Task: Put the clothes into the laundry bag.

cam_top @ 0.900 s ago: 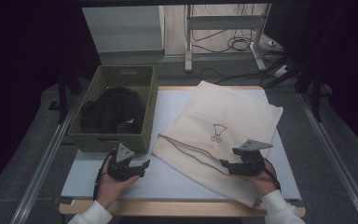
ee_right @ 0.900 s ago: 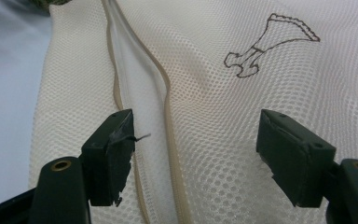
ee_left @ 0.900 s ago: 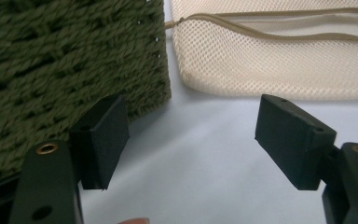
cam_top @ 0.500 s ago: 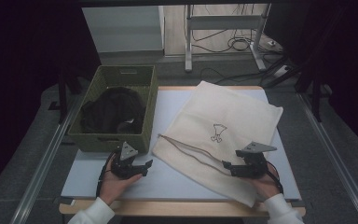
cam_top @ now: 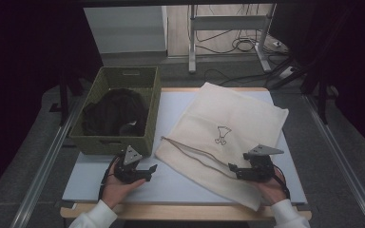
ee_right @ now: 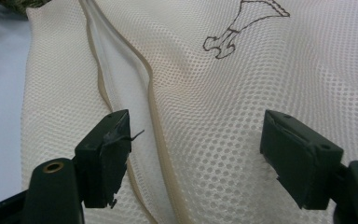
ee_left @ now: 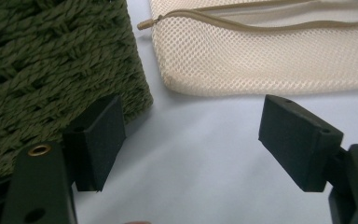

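A cream mesh bag [cam_top: 228, 118] with a small dark print [cam_top: 222, 134] lies flat on the white table [cam_top: 180, 190]. Its tan zipper [cam_top: 190, 149] runs along the near left side. My right gripper [cam_top: 233, 170] hovers over the bag's near edge, open. In the right gripper view the zipper [ee_right: 156, 116] passes between the spread jaws of the right gripper [ee_right: 196, 149], untouched. My left gripper [cam_top: 149, 172] is open above bare table, beside the front right corner of a green woven basket [cam_top: 116, 142]. In the left gripper view, the left gripper [ee_left: 191, 135] holds nothing, with the bag's corner [ee_left: 261, 56] ahead.
Dark clothing [cam_top: 111, 111] fills the basket, whose woven wall [ee_left: 51, 70] stands close to my left jaw. Metal rails run along both sides of the table. Cables and a stand's legs [cam_top: 228, 42] sit on the floor beyond the far edge.
Both hands have shifted only slightly toward the near edge. The bag and the basket lie as before, and both pairs of jaws stay apart.
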`<state>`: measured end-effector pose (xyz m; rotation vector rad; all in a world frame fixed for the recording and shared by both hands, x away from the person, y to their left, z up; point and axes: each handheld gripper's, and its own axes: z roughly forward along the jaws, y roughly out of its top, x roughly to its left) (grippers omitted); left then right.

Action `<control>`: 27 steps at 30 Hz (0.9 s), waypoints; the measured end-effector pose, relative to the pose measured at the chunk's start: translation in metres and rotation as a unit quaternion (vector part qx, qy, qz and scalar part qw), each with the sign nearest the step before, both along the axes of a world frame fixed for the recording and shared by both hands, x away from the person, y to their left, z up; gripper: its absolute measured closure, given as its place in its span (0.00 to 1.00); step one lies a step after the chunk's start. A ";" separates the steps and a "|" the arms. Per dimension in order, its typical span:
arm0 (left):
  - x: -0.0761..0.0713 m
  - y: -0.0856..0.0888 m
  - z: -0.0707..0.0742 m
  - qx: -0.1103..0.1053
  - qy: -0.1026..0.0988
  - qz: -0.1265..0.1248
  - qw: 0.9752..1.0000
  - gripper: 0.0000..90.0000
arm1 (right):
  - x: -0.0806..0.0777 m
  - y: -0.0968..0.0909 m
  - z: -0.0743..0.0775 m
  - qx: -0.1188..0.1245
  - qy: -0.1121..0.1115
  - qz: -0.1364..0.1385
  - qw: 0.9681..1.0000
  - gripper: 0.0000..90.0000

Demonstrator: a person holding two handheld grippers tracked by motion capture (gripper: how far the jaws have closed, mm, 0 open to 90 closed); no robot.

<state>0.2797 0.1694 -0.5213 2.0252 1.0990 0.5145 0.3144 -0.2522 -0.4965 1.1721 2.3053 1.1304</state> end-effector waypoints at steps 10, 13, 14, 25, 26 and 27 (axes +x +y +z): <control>-0.001 -0.002 0.001 -0.001 -0.004 -0.004 1.000 0.25 | 0.004 -0.007 0.004 0.007 -0.011 -0.033 0.999 0.30; -0.001 -0.001 -0.001 0.000 -0.003 -0.003 1.000 0.25 | 0.005 -0.010 0.006 0.015 -0.008 -0.032 0.999 0.30; -0.001 0.000 -0.001 0.002 -0.002 -0.003 1.000 0.25 | 0.005 -0.009 0.007 0.015 -0.008 -0.031 0.999 0.30; 0.000 -0.002 -0.004 0.012 0.000 0.006 1.000 0.25 | 0.012 0.003 0.020 0.014 -0.001 -0.008 1.000 0.28; 0.000 -0.002 -0.004 0.012 0.000 0.006 1.000 0.24 | 0.013 0.004 0.022 0.014 -0.002 -0.008 1.000 0.28; 0.001 0.000 -0.004 0.007 0.005 0.006 1.000 0.24 | 0.014 0.004 0.025 0.014 -0.005 -0.010 1.000 0.28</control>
